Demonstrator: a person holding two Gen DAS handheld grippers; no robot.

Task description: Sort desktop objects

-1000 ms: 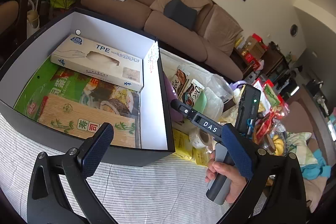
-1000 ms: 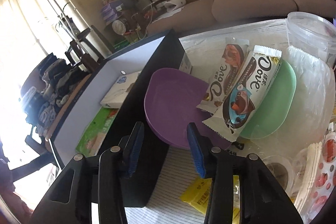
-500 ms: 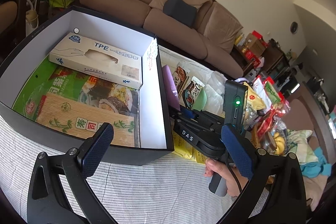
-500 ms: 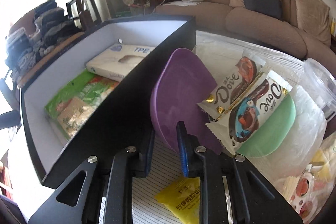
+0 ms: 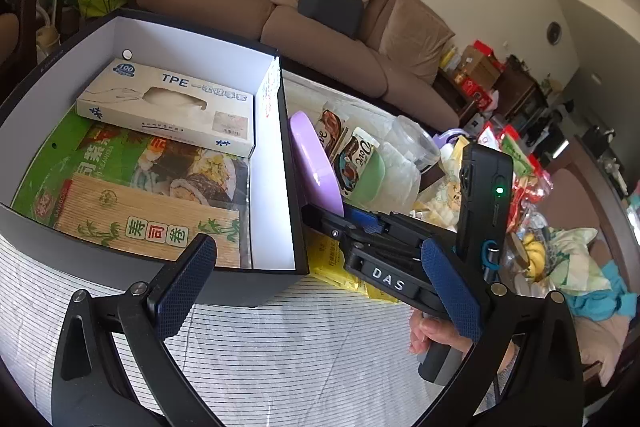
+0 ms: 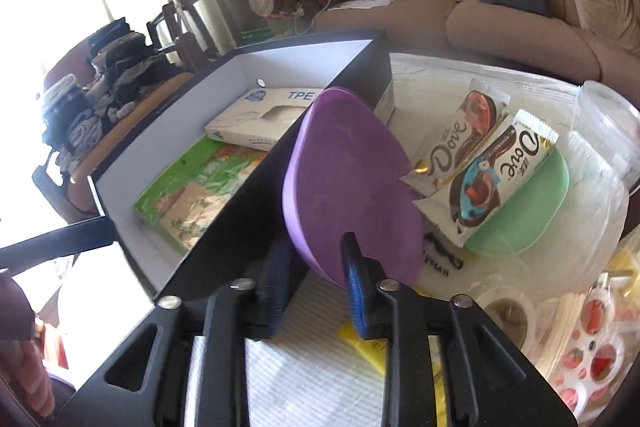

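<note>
The purple plate [image 6: 348, 179] stands tipped up on its edge, leaning toward the outer wall of the black box [image 6: 336, 115], outside it and not yet in. Its lower rim sits straight ahead of the right gripper [image 6: 314, 243], between the 2 fingers. Those jaws have just been opening, and they now stand apart with the rim in the gap; I judge that they no longer pinch it, though the right-hand pad is very close to the rim (perhaps touching).

The flat face of the plate runs nearly parallel to the box wall. The box lies to the left of the plate in the right wrist view, so getting the plate in likely means lifting it up and over that wall.

The right hand is far nearer. The left gripper [image 5: 316, 251] hangs wide apart and empty by the box's near corner.

2 chocolate bars [image 6: 480, 163] rest on a green plate [image 6: 532, 219] just beside the purple one.
</note>
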